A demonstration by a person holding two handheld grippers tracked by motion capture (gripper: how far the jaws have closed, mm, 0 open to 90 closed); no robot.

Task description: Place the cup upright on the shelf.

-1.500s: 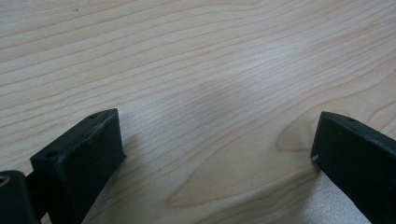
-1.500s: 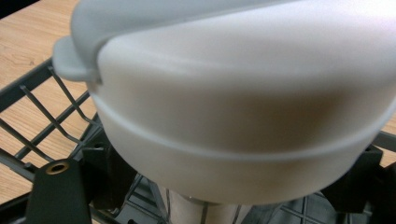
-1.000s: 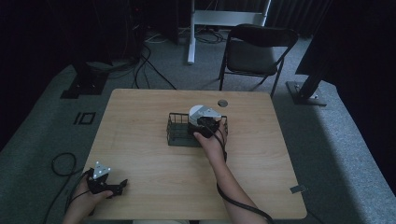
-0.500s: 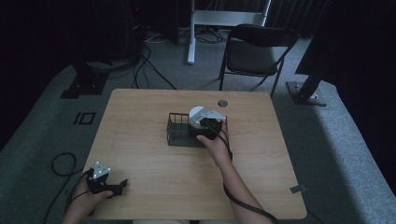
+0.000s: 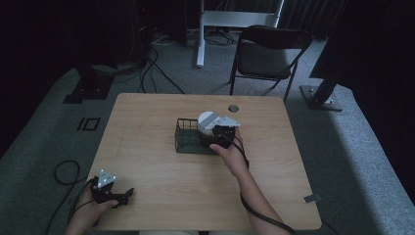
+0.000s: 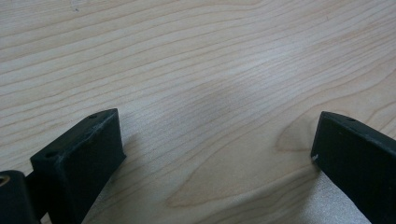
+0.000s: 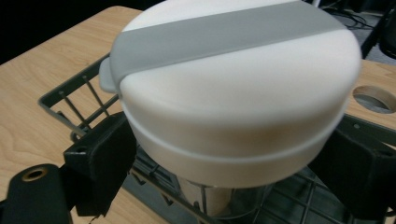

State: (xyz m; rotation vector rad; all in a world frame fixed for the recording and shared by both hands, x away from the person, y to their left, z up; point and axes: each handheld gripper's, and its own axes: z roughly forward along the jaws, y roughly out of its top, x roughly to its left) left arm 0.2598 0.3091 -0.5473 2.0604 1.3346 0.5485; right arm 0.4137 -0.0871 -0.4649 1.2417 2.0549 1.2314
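My right gripper (image 7: pixel 224 154) clamped round white-lidded jar (image 7: pixel 238 88), low inside wire basket (image 5: pixel 188 137); release pending. Left gripper (image 6: pixel 219 154) spread, idle, well apart.

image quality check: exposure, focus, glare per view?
High view: dim, surroundings nearly black, light wooden table readable. Left gripper view: evenly lit wood grain, sharp, soft shadow between the jaws. Right gripper view: white round lid with grey band bright, slightly soft up close, no hard glare; dark wire basket sharper.
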